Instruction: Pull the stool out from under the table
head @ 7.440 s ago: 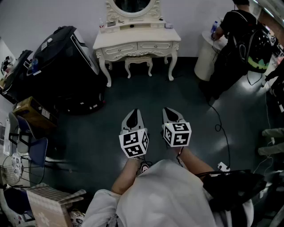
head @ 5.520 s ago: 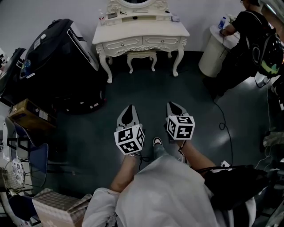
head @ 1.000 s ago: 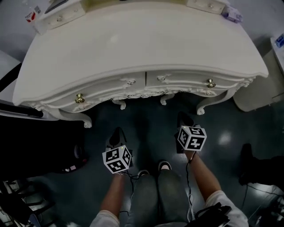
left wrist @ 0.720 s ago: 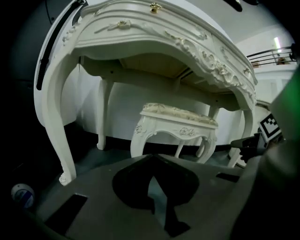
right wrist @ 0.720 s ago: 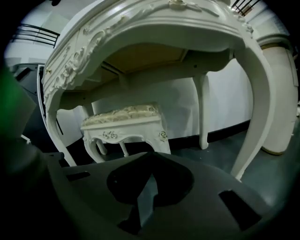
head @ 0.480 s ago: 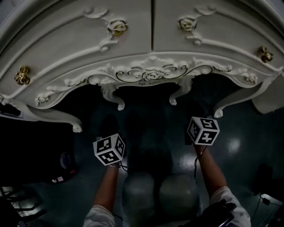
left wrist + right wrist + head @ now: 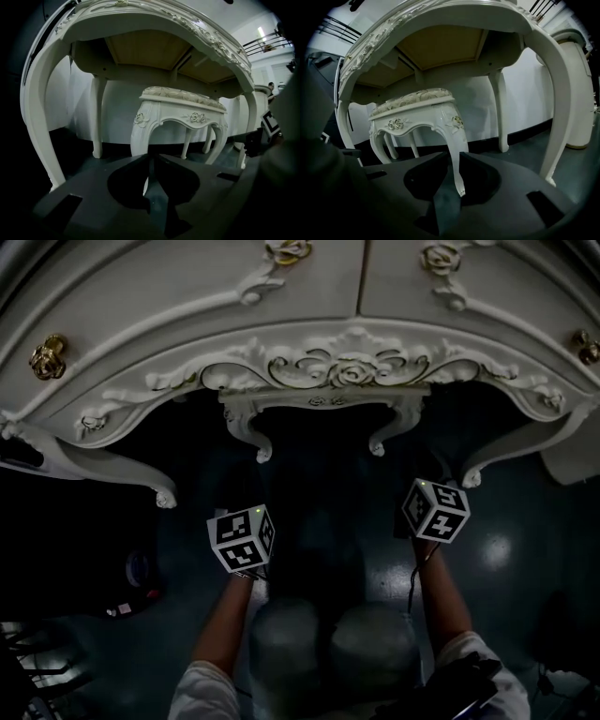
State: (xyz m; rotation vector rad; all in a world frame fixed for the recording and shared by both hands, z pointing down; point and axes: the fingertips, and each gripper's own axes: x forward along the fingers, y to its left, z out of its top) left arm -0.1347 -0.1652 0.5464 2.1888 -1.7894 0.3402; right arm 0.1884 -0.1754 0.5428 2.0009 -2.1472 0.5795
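The white carved stool (image 7: 323,407) stands under the cream dressing table (image 7: 187,306), between the table's legs. In the head view both marker cubes, left (image 7: 242,540) and right (image 7: 436,510), hang low in front of the stool, short of it. My left gripper (image 7: 151,157) is shut, with only a slit between its tips, and points at the front left leg of the stool (image 7: 180,105). My right gripper (image 7: 453,154) has just been opening. The front right leg of the stool (image 7: 415,112) shows in the gap between the jaws, and the pads do not press on it.
Curved legs of the table (image 7: 42,93) (image 7: 553,93) flank the stool on both sides. Brass knobs (image 7: 47,357) stick out of the drawer fronts overhead. A pale round bin (image 7: 581,93) stands to the right. The person's knees (image 7: 328,643) are just behind the grippers.
The view came from across the room to right at the table, then sank below the tabletop edge. Both grippers dropped with it and now sit level with the stool.
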